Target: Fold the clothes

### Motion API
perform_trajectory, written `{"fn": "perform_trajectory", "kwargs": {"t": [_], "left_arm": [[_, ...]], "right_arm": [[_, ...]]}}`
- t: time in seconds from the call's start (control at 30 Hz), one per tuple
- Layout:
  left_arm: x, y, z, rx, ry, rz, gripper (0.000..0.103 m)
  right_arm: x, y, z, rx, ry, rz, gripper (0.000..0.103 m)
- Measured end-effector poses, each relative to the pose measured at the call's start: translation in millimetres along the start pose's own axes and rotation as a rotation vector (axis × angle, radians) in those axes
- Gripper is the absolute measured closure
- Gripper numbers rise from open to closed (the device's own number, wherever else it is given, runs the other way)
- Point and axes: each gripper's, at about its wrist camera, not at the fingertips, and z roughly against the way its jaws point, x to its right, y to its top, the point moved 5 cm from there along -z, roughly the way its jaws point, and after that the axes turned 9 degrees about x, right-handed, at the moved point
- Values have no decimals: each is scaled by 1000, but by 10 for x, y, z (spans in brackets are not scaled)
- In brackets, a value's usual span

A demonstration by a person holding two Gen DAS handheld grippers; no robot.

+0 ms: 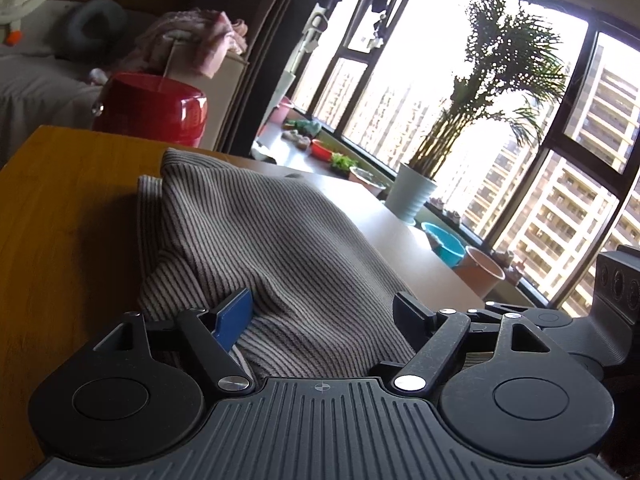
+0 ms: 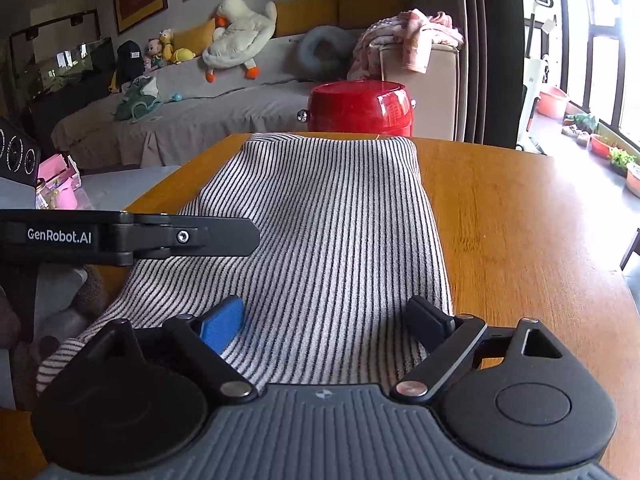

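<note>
Both claws, left claw (image 1: 322,312) and right claw (image 2: 328,320), tilt downward, released, over the striped garment (image 2: 332,220).

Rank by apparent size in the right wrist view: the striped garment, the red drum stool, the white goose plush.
1. striped garment, by far the largest, though also nearest the camera.
2. red drum stool and white goose plush look about alike; the plush sits farther back, so I do not rank them.

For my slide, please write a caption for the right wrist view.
Open right gripper over a folded striped garment on a wooden table.
</note>
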Motion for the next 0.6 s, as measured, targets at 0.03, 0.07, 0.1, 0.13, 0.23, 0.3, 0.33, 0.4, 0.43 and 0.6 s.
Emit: {"fn": "perform_trajectory", "kwargs": {"t": [0.03,0.07,0.1,0.13,0.23,0.3,0.33,0.4,0.43,0.6], "left_arm": [[3,-2,-3,1,1,-1,20],[15,-4,-9,2,5,-8,19],[32,-6,-16,2,9,-17,18],[49,-8,-23,3,13,-27,18],[59,-11,-22,11,30,-16,17],[79,-20,-8,17,54,-5,17],[99,-26,2,19,70,-7,17],[160,-33,23,1,106,-47,18],[192,-35,34,-9,124,-71,18],[180,22,149,-61,191,-115,24]], "right_arm": [[8,0,4,0,7,-3,13],[20,0,10,-2,16,-6,13],[32,0,18,-3,28,-5,13],[42,-1,26,-4,40,-2,13],[55,-15,64,-9,75,13,13],[68,-26,98,-11,88,22,13],[78,-35,121,-11,93,27,13],[104,-55,175,-12,102,34,13],[121,-58,206,-16,104,36,13],[172,-30,390,-26,92,95,13]]}}
